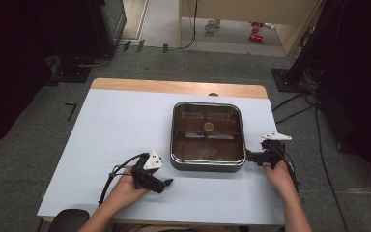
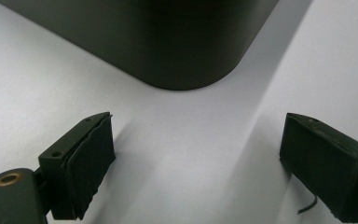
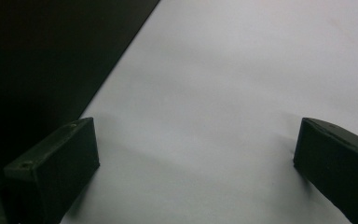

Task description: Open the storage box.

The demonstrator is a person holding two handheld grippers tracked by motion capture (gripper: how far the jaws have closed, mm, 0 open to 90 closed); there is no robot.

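- Square dark pot (image 1: 207, 166) with a glass lid (image 1: 207, 130) and a small brass knob (image 1: 208, 127) at its middle, standing on the pale blue worktop (image 1: 116, 130), right of centre
- Left gripper (image 1: 168, 182) low over the worktop, just off the pot's near left corner, pointing towards it, held in the left hand (image 1: 125, 191)
- Fingers (image 2: 88, 163) of the left gripper spread wide, nothing between them but bare worktop; rounded corner of the pot (image 2: 182, 51) close ahead, apart from both fingers
- Grey three-cornered plate on top of the left gripper, black cable looping back beside the hand
- Right gripper (image 1: 249, 157) at the pot's right side near its front corner, pointing at the wall, held in the right hand (image 1: 278, 176)
- Fingers (image 3: 58, 163) of the right gripper also wide apart, empty between; dark wall of the pot (image 3: 42, 51) along the left of that view, just beside the left finger; cannot tell whether touching
- Wooden edge (image 1: 178, 87) of the worktop showing along the far side, beyond the blue cover
- Grey floor (image 1: 24, 159) all around, dark stands at the left and right edges, cables trailing on the right
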